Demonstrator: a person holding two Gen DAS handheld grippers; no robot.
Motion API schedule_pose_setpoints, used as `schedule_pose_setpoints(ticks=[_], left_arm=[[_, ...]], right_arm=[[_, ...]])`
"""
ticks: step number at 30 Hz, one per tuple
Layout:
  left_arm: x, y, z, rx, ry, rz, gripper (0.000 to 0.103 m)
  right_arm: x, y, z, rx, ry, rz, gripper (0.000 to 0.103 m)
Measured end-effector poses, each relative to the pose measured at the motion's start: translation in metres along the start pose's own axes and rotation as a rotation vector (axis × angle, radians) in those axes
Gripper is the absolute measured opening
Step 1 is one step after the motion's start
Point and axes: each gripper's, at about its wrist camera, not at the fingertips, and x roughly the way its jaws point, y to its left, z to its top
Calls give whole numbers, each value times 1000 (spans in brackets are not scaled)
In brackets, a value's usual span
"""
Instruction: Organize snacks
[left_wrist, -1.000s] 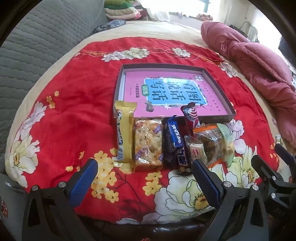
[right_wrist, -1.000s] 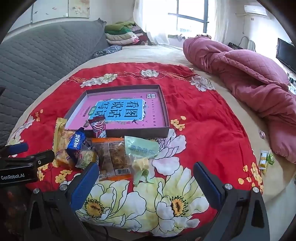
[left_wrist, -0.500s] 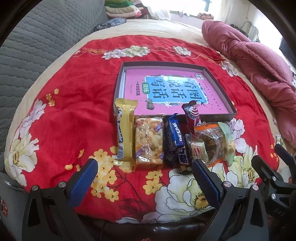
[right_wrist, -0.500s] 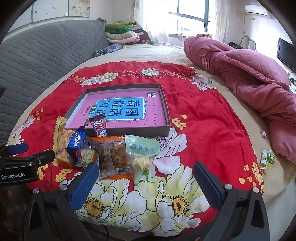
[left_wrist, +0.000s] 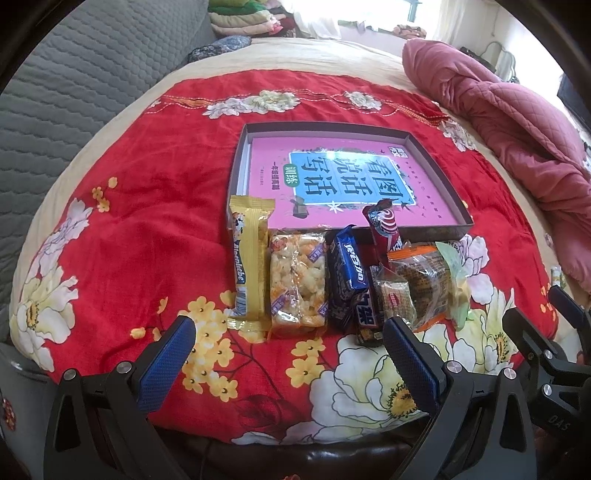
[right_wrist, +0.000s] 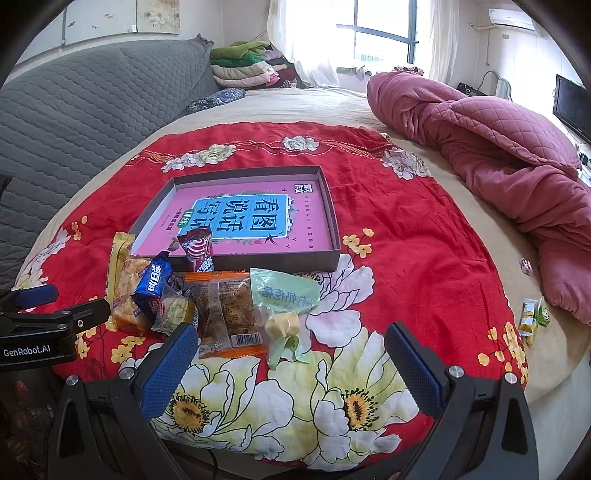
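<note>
Several wrapped snacks lie in a rough row on the red floral blanket (left_wrist: 140, 229) spread over the bed, just in front of the shallow grey box (left_wrist: 441, 173) that holds a pink book. From the left wrist view the row runs: a yellow bar (left_wrist: 249, 258), a clear pack of puffed rice cake (left_wrist: 298, 284), a blue biscuit pack (left_wrist: 347, 269), a dark red striped packet (left_wrist: 384, 229) propped against the box wall, an orange-edged clear packet (left_wrist: 421, 284) and a pale green sachet (right_wrist: 282, 291). All look light and crinkly; the film wrappers are probably slippery, and the rice cake and biscuits would likely crush under a hard squeeze. The yellow bar seems stiffest and easiest: pinch it across its narrow width near the middle. Softer packs are better taken by a sealed end flap or across the short side, gently. The left claw (left_wrist: 288, 354) and the right claw (right_wrist: 291, 358) both hover low at the near edge of the blanket, jaws spread wide and empty, touching nothing. Overlapping packs in the middle may drag neighbours along.
</note>
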Motion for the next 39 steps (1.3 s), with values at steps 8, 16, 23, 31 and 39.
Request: schedule_pose_setpoints(ticks=[8, 16, 23, 31, 39], left_arm=[[0, 1, 1, -1, 2, 1, 102], [1, 2, 1, 0, 5, 3, 102], [3, 5, 1, -10, 9, 5, 102], [5, 10, 1, -27, 19, -1, 102], [10, 22, 2, -56, 35, 0, 102]], right_arm=[[0, 0, 0, 1, -1, 3, 102], [0, -1, 0, 12, -7, 0, 102], [0, -3, 0, 19, -6, 2, 102], [3, -3, -1, 19, 0, 14, 102], [10, -3, 0, 28, 14, 67, 102]])
